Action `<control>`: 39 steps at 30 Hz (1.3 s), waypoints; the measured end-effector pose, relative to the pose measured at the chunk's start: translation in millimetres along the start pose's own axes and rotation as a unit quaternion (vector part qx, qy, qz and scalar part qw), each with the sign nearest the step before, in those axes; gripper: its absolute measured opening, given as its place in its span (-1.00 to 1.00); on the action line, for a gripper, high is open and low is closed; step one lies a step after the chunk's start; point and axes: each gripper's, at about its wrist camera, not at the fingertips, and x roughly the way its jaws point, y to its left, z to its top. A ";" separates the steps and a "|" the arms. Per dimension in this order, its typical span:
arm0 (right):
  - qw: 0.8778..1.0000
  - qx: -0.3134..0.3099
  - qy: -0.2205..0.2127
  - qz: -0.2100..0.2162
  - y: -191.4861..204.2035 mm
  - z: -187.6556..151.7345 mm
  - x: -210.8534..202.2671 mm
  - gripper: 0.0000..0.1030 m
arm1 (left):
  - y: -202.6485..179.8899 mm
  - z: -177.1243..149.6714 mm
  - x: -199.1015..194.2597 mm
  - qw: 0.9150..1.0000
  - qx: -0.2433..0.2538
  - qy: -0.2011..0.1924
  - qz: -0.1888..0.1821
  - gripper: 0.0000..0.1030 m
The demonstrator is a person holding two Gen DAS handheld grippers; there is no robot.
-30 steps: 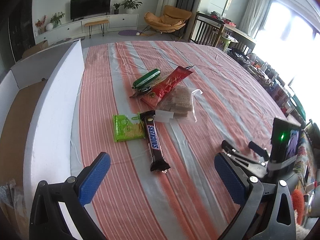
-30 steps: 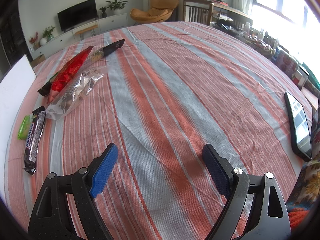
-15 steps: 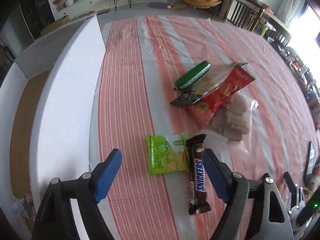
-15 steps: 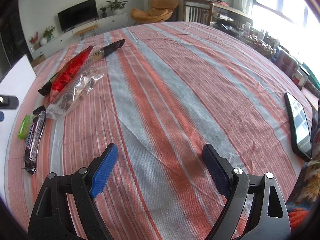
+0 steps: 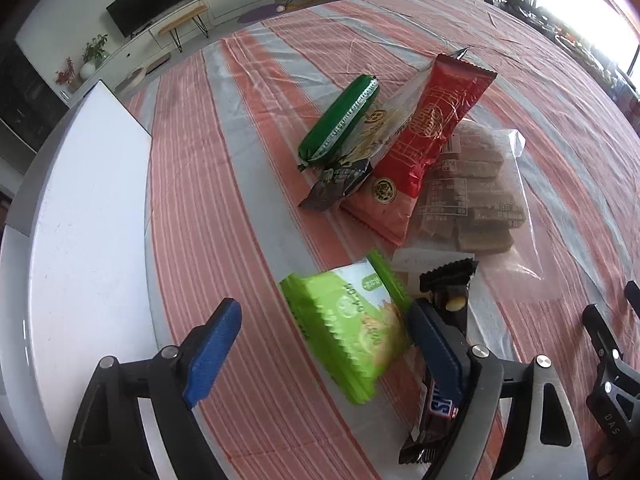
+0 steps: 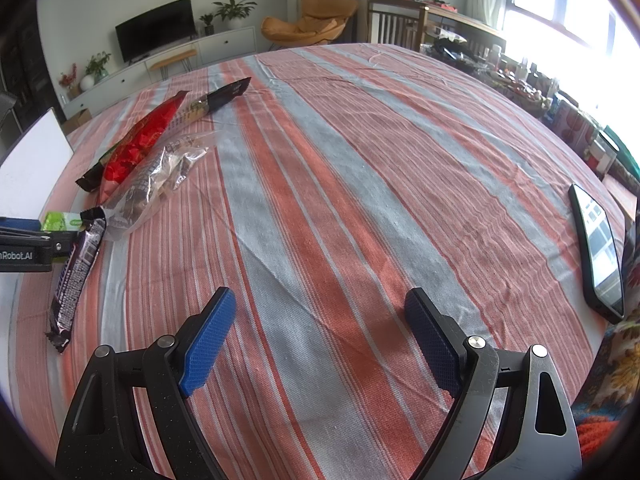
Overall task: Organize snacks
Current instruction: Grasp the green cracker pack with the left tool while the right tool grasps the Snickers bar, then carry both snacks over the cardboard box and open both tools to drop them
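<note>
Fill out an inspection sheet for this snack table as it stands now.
Surface: striped tablecloth, red and grey, creased.
Job's things: light green packet between the left gripper's fingers, beside the Snickers bar; dark green roll, red packet and clear wafer bag piled farther back.
Clutter: phone lying near the table's right edge.
Grippers: left gripper open, jaws just opened a little, straddling the green packet; right gripper open over bare cloth.
Cables: nothing seen.
Surroundings: white box at the left; TV and orange chair behind.
</note>
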 end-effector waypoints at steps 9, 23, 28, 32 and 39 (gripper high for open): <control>1.000 0.000 0.000 0.000 0.5 -0.4 0.2 0.73 | 23.6 8.9 11.1 0.996 -0.078 0.028 -0.039 0.65; 1.000 0.000 0.001 0.002 0.2 0.9 -0.8 0.73 | 22.3 -15.6 4.1 0.990 -0.137 -0.010 -0.013 0.04; 1.000 -0.002 0.001 0.006 -0.1 1.8 -0.8 0.73 | 24.2 -46.3 -21.4 0.988 -0.147 -0.039 -0.017 0.03; 0.997 0.020 0.010 0.079 -4.5 3.9 -7.2 0.72 | 20.5 -71.8 -73.4 0.985 -0.143 -0.093 -0.021 0.03; 0.967 -0.009 0.102 0.234 95.9 26.5 -5.7 0.66 | 14.2 -89.0 -143.4 0.979 -0.119 -0.167 0.016 0.04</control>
